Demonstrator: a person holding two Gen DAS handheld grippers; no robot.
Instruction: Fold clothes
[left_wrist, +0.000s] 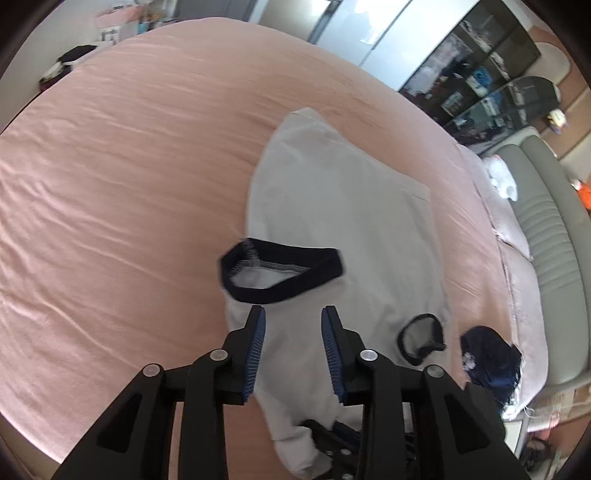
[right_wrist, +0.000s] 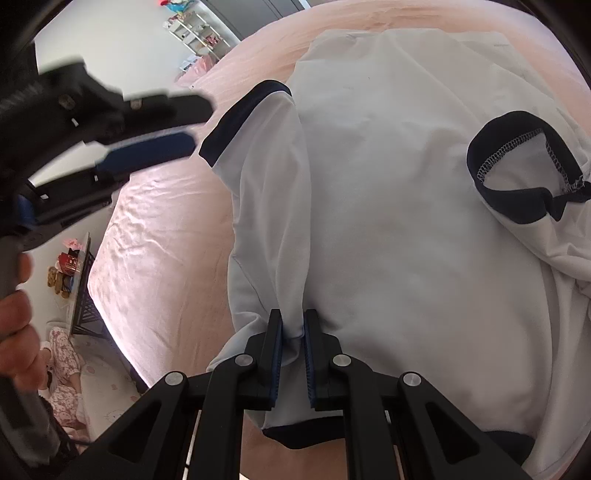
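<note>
Pinching a bunched fold of the white shirt at six o'clock, the right gripper is anchoring it on the pink bed; the left gripper is hovering part-open, empty, freed to regrip.

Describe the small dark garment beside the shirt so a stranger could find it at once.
Start at the pink bed, then the white T-shirt spread on it. Past the shirt's navy-cuffed sleeve, towards the grey headboard, lies a crumpled navy garment, the only all-dark cloth there.

White T-shirt with navy collar and cuffs, rumpled, part-folded on the pink bed
</note>
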